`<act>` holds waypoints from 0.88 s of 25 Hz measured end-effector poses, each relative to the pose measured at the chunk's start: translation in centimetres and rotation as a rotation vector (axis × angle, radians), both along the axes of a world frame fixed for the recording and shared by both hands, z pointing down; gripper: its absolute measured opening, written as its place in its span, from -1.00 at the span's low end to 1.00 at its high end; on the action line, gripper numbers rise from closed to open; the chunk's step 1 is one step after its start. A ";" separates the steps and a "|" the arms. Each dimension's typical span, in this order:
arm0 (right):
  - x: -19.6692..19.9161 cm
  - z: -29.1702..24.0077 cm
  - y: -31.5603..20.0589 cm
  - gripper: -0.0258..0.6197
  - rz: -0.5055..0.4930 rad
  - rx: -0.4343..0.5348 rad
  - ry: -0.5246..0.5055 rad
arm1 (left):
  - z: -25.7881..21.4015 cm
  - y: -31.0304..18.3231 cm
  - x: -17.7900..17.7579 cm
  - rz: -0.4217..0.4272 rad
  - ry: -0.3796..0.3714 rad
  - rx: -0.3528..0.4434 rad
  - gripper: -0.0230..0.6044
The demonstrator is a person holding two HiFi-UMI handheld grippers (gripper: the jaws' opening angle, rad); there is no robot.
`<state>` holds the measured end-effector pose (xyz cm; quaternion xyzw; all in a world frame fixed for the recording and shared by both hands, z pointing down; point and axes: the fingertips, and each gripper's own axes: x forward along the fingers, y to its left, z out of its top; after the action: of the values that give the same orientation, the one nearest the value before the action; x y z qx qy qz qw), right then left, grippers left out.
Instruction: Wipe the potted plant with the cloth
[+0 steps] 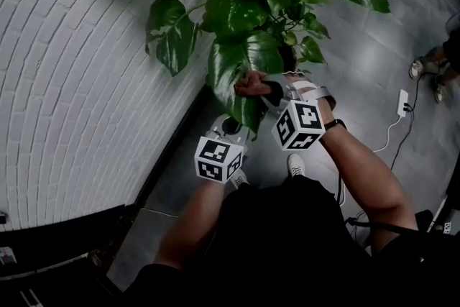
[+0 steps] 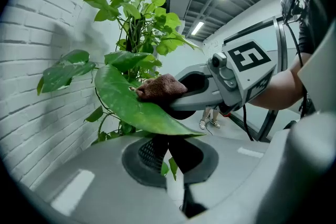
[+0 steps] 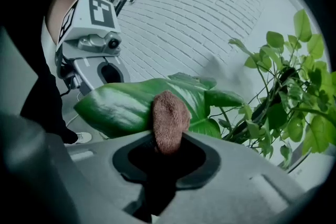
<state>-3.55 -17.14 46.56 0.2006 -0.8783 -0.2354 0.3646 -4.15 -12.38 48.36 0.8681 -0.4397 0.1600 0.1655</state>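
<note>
The potted plant (image 1: 248,3) stands against the brick wall with large green leaves. One long leaf (image 1: 231,65) hangs toward me. My right gripper (image 1: 262,91) is shut on a brown cloth (image 1: 251,85), and the cloth (image 3: 169,118) presses on that leaf's (image 3: 118,105) upper face. My left gripper (image 1: 233,127) sits below, at the leaf's tip. In the left gripper view its two dark fingers (image 2: 185,152) close together at the near edge of the leaf (image 2: 126,105), gripping it. The cloth (image 2: 160,86) lies on top, with the right gripper (image 2: 195,91) behind it.
A white brick wall (image 1: 79,68) runs along the left, with a dark skirting at its foot. On the grey tiled floor lie a white power strip (image 1: 402,103) with its cable, and another person's feet (image 1: 425,68) show at the right. My own shoe (image 1: 295,164) is below the grippers.
</note>
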 end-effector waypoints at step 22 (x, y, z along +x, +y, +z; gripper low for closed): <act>0.2 2.8 8.2 -0.73 0.142 -0.245 -0.141 | 1.0 1.6 -1.6 0.121 0.032 -0.024 -0.87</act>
<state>-3.36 -8.91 49.41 0.2323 -0.9074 -0.0853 0.3396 -5.74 -10.79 49.32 0.8936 -0.3816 0.1613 0.1730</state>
